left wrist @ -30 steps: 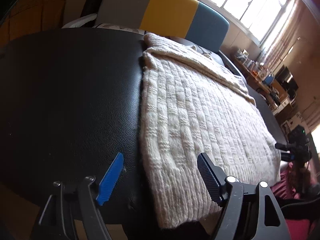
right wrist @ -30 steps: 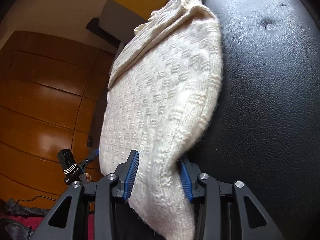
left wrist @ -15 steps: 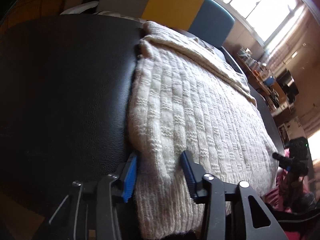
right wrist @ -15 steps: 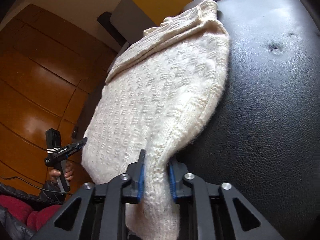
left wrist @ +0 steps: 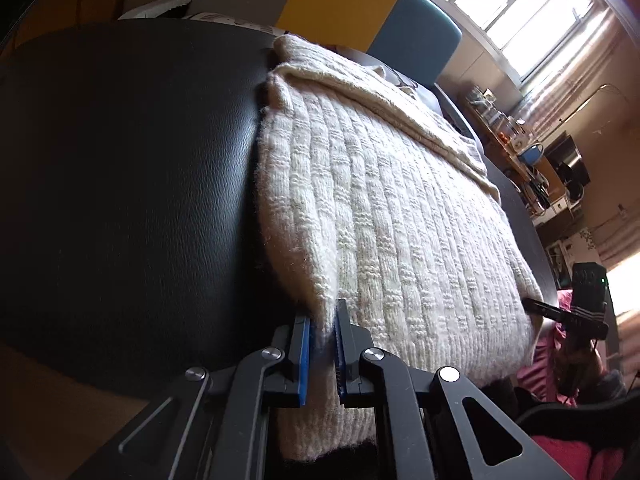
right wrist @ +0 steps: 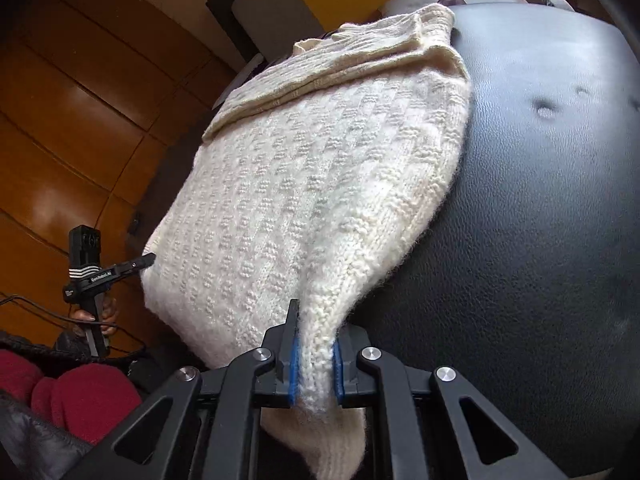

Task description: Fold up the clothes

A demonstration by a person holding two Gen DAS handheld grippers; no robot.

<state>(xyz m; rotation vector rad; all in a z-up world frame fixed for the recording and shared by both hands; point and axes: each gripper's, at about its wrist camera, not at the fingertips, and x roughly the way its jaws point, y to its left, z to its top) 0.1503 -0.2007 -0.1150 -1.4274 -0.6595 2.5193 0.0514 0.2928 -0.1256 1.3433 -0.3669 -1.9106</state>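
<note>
A cream knitted sweater (left wrist: 400,220) lies folded on a black leather surface (left wrist: 120,160), with its near hem hanging over the front edge. My left gripper (left wrist: 322,322) is closing, and its blue pads pinch the sweater's near left corner. My right gripper (right wrist: 314,346) is shut on the near right corner of the sweater (right wrist: 300,180), which rises in a peak from the leather surface (right wrist: 540,240). Each wrist view shows the other gripper at the far corner: the right gripper (left wrist: 530,303) and the left gripper (right wrist: 148,258).
A panel in grey, yellow and blue (left wrist: 340,4) stands behind the leather surface. A bright window (left wrist: 512,8) and a cluttered desk (left wrist: 520,144) are at the right. Wooden cabinet doors (right wrist: 60,120) fill the left. A person's red clothing (right wrist: 80,400) is near the front edge.
Both grippers went from open around the sweater's near corners to closed on them, the right first. The gripped corners have lifted slightly off the leather.
</note>
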